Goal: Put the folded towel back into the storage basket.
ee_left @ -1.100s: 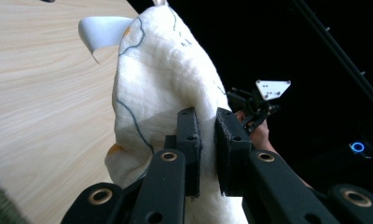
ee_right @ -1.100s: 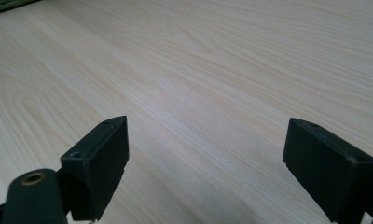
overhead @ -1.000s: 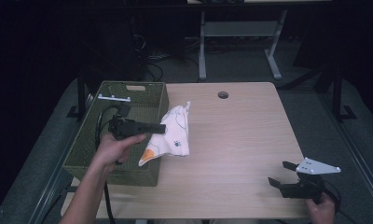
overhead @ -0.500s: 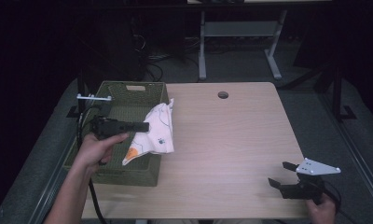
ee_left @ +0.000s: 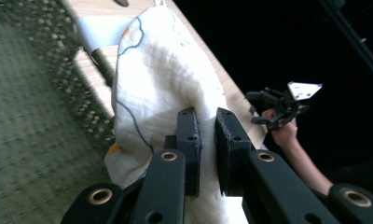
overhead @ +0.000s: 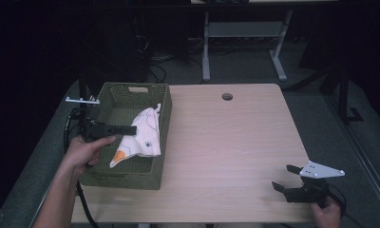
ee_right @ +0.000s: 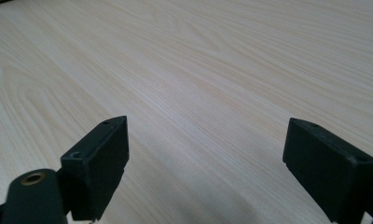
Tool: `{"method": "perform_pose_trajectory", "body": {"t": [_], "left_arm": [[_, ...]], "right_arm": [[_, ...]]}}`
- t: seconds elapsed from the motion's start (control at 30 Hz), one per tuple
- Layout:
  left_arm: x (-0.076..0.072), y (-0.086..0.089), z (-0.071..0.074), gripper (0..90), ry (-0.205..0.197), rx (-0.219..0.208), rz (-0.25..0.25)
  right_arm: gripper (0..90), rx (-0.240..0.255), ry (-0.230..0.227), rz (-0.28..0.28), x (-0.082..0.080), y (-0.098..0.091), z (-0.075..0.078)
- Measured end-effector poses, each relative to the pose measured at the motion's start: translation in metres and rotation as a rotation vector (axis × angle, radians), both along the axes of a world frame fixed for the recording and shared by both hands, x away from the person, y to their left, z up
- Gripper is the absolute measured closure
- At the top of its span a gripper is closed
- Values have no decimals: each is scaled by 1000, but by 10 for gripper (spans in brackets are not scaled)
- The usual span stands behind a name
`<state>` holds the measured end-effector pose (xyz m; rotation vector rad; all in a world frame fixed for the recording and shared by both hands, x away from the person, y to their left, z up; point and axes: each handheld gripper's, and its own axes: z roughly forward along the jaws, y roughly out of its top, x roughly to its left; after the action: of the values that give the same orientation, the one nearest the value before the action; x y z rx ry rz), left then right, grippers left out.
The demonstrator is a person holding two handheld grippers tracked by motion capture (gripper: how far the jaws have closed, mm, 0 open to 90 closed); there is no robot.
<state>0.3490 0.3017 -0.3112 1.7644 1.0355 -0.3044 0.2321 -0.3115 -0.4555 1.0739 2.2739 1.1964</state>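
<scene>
My left gripper (overhead: 131,129) has the cloth (overhead: 139,137) pinched, jaws nearly together with a fold of white fabric squeezed between the pads (ee_left: 189,140). The cloth hangs over the inside of the green basket (overhead: 162,102), most of it draped down toward the floor of it, one corner poking up near the right wall. From my left gripper view the fabric (ee_left: 161,79) bunches up in front of the jaws and the woven basket floor (ee_left: 31,140) sits close below.

My right gripper (overhead: 292,185) rests low at the near right corner of the table (overhead: 235,142), jaws wide apart and holding nothing, just bare wood (ee_right: 198,93) between them.

The job now, as I read it, is getting the cloth down inside the basket. To do it well I want the whole cloth within the walls before I let go, so I'd carry it a touch farther from the right wall, where that corner could catch on the rim. Lower until the hanging part folds onto the floor, then open fully and lift straight up so the pads don't drag fabric back out. The right one can stay parked where it is.
</scene>
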Motion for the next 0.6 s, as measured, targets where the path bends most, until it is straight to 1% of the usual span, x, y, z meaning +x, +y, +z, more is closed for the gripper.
{"method": "perform_pose_trajectory", "body": {"t": [0.1,0.13,0.23,0.27,0.33,0.4,0.43,0.47,0.5,0.57,0.6], "left_arm": [[2,3,-2,821,-3,3,-1],[2,5,-3,821,-7,14,-3],[5,10,-7,821,-11,23,-10],[7,14,-9,821,-7,33,-6],[10,18,-12,818,-2,43,4],[15,24,-15,816,-1,69,8],[15,24,-15,816,-1,69,8],[19,28,-18,816,2,86,18],[19,28,-18,816,2,86,18],[23,31,-21,816,7,107,16],[26,32,-23,816,2,142,5]], "right_arm": [[137,-1,1,2,0,0,0],[137,-2,1,3,0,0,0],[137,0,2,-1,0,0,0],[137,-2,-2,0,1,-1,0],[137,3,6,-6,1,-1,-1],[137,-3,11,-1,2,1,-1],[137,-14,9,7,2,3,-2],[137,-23,12,9,2,4,-2],[137,-23,12,9,2,4,-2],[137,-32,19,14,2,7,-3],[137,-37,16,14,1,7,-2]]}}
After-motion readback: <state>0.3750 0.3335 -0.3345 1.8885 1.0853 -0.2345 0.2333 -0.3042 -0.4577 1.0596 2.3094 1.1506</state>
